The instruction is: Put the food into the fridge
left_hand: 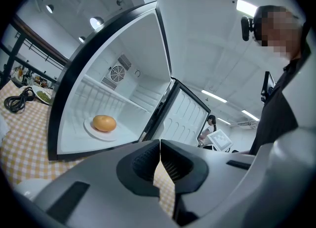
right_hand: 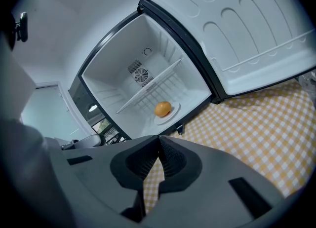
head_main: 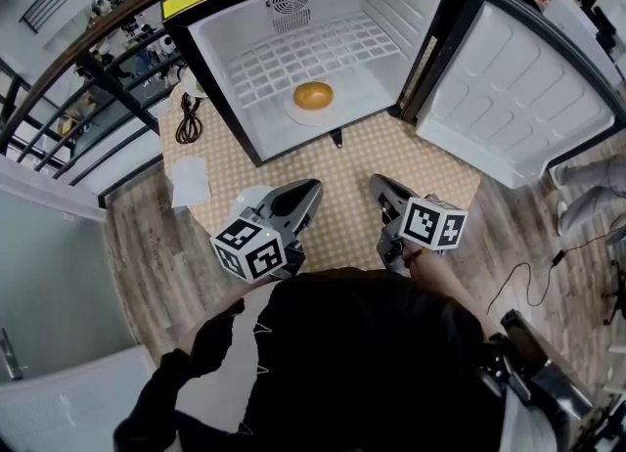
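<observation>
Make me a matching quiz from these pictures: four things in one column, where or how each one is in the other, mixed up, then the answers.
1 bun
2 fridge door
3 black cable
4 right tongs

A swung wide open
B on the white plate inside the fridge
C shut, nothing between them
D on the checked cloth, beside the fridge

Pairs: 1-B, 2-A, 3-D, 4-C

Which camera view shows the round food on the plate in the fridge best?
The head view: from above, the round food and its whole plate show. The left gripper view gives a side look; the right gripper view shows it smallest.
</observation>
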{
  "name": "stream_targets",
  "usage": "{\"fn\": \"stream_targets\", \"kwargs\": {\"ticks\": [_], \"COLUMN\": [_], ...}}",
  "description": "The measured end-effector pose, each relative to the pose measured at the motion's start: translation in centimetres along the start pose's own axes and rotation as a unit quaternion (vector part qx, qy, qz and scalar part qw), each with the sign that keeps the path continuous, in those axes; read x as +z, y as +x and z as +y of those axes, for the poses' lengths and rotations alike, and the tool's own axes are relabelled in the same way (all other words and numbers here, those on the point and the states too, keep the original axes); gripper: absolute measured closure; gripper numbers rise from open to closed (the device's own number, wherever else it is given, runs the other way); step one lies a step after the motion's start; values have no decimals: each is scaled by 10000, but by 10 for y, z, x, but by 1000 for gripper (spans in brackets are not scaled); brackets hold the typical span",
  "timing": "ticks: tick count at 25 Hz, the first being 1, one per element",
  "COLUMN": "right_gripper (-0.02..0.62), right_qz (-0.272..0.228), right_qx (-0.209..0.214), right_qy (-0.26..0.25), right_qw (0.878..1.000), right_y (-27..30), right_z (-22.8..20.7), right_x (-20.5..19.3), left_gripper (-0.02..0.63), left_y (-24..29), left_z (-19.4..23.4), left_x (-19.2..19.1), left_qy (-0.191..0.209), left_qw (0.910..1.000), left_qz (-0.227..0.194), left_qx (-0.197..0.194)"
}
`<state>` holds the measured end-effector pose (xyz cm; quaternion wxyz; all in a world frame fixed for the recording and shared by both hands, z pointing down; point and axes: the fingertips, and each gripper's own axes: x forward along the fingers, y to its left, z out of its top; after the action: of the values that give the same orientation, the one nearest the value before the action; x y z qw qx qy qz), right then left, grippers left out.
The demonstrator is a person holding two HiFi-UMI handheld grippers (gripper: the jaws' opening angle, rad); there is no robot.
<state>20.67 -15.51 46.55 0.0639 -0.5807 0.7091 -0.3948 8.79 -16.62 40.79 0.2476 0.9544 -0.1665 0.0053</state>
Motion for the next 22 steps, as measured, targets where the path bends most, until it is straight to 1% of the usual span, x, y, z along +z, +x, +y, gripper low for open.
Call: {"fn": "stream_targets", "kwargs": {"ticks": [3,9,22], "right_gripper": [580,580,580], "right_qz": [38,-7,106], "right_qx": [29,-56,-86], "right_qy": [3,101,-18], "right_qw": [10000,9999,9999], "right_y": [0,-3,-3], "right_z": [0,-3,-3], "right_x": [-3,-2,-8], "left_gripper": [589,589,590], "left_y": [0,0,-1], "left_z": [-1,-3,-4], "left_x": [0,-2,-4], "left_qy": [12,6,13], "left_qw": [10000,10000,10000], "left_qz": [-14,-20,-29], "left_qx": [-13,-33,-30]}}
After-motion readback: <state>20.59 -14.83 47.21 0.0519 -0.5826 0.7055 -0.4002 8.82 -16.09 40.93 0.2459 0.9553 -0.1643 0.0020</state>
